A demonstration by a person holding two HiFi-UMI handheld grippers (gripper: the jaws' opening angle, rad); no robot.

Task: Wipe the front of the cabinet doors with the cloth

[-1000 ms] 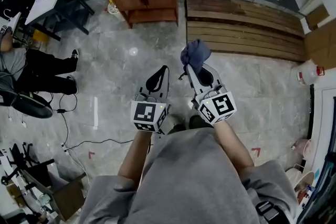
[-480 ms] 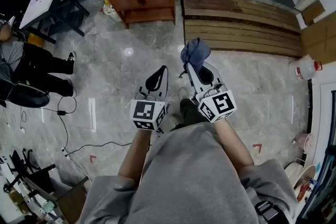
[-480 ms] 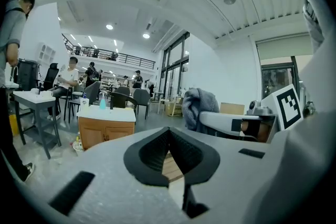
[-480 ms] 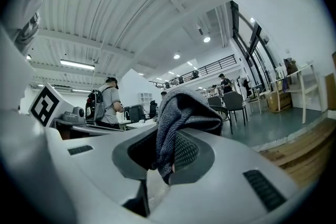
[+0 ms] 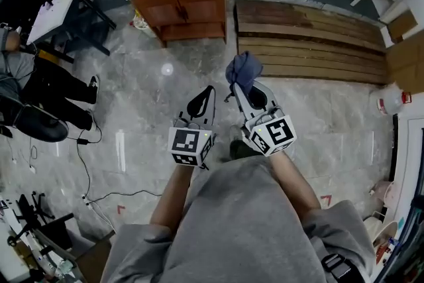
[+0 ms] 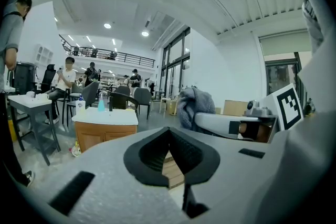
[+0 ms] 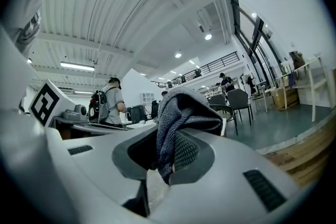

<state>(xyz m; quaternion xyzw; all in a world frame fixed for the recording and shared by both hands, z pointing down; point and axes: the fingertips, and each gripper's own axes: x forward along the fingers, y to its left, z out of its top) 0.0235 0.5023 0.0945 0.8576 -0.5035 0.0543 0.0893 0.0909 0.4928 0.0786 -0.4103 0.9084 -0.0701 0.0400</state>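
Your one grey-blue knitted cloth is pinched in your right gripper, held well apart from the white-topped brown wooden cabinet with its two doors. Only the right gripper view shows the cloth's folds clamped between the jaws. Only the left gripper view shows your left gripper pressed together on nothing, beside the right one.

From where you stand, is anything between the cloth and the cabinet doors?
Nothing visible. Only bare floor separates the cloth in the right tool from the cabinet doors; the wooden planks lie off to the right.
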